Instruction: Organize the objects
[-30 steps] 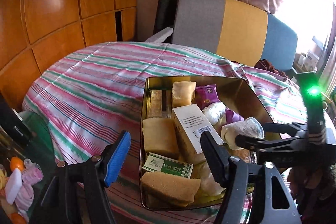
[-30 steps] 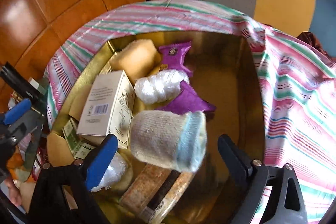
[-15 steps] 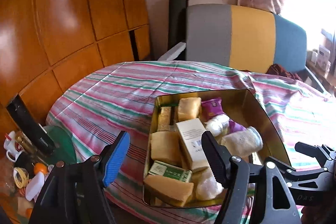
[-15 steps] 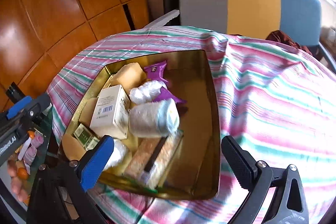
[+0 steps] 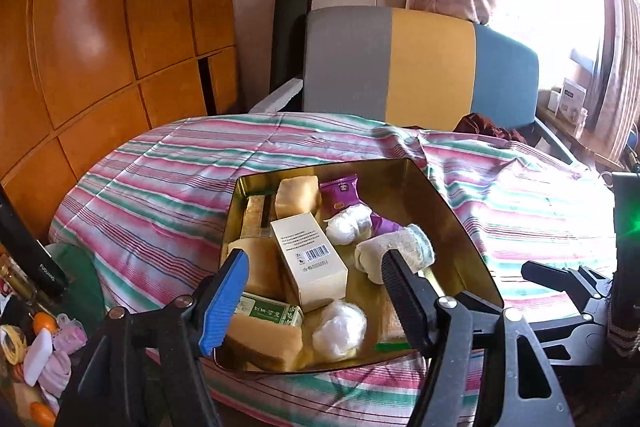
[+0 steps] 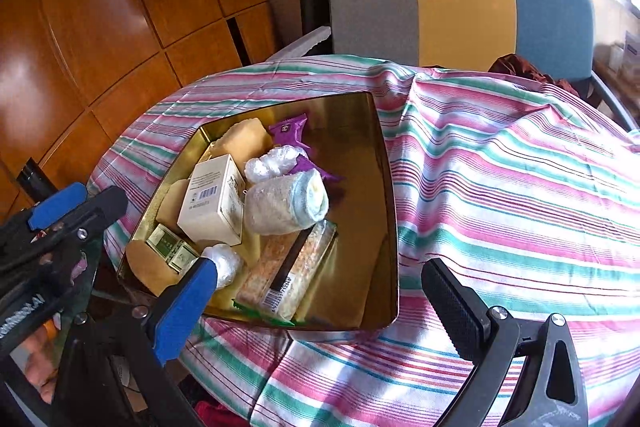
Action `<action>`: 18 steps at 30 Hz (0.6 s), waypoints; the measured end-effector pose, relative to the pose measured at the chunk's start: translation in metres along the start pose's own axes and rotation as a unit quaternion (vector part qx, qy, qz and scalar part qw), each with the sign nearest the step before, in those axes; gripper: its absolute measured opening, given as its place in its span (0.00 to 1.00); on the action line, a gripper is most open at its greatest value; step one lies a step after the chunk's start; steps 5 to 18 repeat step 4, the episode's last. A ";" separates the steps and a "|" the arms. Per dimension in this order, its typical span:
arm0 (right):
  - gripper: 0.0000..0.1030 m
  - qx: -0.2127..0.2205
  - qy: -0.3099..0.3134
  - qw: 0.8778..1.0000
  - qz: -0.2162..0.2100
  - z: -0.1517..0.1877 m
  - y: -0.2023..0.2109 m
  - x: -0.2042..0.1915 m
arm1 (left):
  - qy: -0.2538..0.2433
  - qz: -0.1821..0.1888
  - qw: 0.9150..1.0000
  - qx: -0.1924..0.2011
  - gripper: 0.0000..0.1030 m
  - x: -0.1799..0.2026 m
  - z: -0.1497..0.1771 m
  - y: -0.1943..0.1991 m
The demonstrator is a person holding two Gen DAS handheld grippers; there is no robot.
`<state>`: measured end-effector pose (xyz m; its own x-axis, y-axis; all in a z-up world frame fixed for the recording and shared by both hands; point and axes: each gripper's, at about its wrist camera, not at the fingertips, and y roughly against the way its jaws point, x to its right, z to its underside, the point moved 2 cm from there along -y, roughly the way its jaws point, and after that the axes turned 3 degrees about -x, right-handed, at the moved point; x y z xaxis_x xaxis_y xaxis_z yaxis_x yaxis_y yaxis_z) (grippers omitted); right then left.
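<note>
Left hand-held gripper [image 5: 314,287] closing (empty); right hand-held gripper [image 6: 320,293] wide, empty.

Gold tin [image 5: 460,223]: near rim partly hidden behind left gripper's fingers [image 5: 404,291]. Tan blocks [image 5: 260,341] at tin's near-left corner half covered by cream box [image 5: 310,259] and green packet [image 5: 272,311]. Box print too small to read. Window side overexposed.

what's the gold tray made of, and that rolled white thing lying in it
Gold tray: seemingly thin metal with a polished brassy finish; its walls mirror the contents. Rolled white thing: apparently soft knitted fabric, maybe a sock, with a fuzzy ribbed surface and pale blue band.
</note>
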<state>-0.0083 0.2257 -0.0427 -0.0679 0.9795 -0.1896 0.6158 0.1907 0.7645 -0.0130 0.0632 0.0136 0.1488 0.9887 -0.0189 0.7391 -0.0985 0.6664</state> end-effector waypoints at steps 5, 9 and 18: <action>1.00 0.002 0.002 1.000 0.004 0.000 0.000 -0.001 | 0.005 -0.007 1.000 0.000 0.67 -0.003 0.000 -0.002; 1.00 0.002 0.002 1.000 0.004 0.000 0.000 -0.001 | 0.005 -0.007 1.000 0.000 0.67 -0.003 0.000 -0.002; 1.00 0.002 0.002 1.000 0.004 0.000 0.000 -0.001 | 0.005 -0.007 1.000 0.000 0.67 -0.003 0.000 -0.002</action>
